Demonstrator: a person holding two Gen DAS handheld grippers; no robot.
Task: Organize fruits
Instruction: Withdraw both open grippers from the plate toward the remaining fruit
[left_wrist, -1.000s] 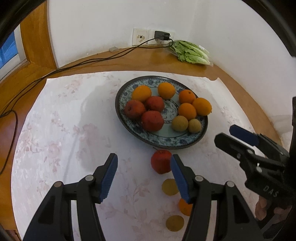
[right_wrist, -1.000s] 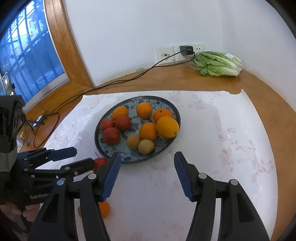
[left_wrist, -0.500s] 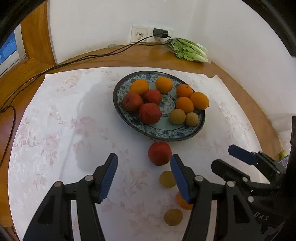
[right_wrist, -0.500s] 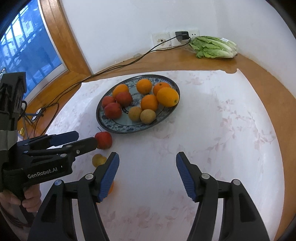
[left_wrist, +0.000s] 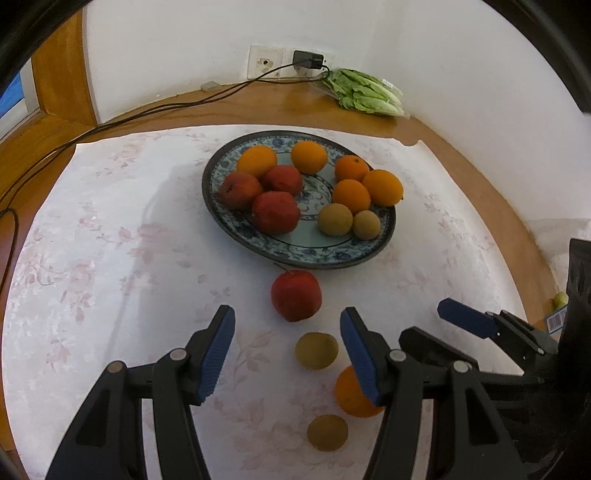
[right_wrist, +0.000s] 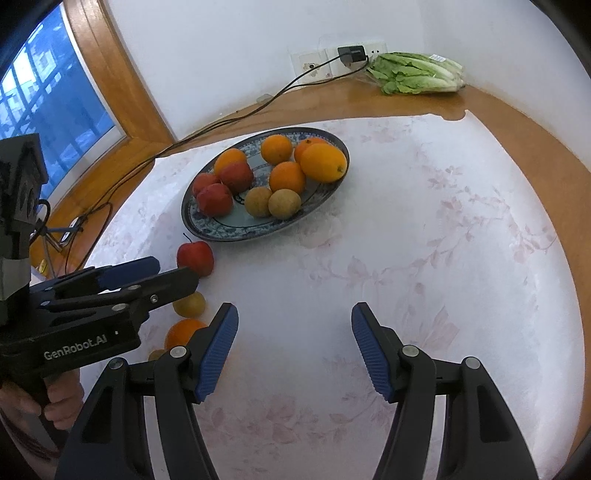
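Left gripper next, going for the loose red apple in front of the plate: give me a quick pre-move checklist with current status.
1. Left gripper empty, fingers apart: ok.
2. Red apple reachable: ok, it lies on the tablecloth just beyond the fingertips, nothing over it.
3. Apple clear of neighbours: ok, a gap shows to the yellow-green fruit nearer the gripper; the plate rim is close behind it.
4. Right gripper out of the way: ok, open and empty, off to the right side.
5. Room on the plate: ok, bare patch at the front, beside the three red apples.
6. Fingers wide enough for the apple: cannot tell.
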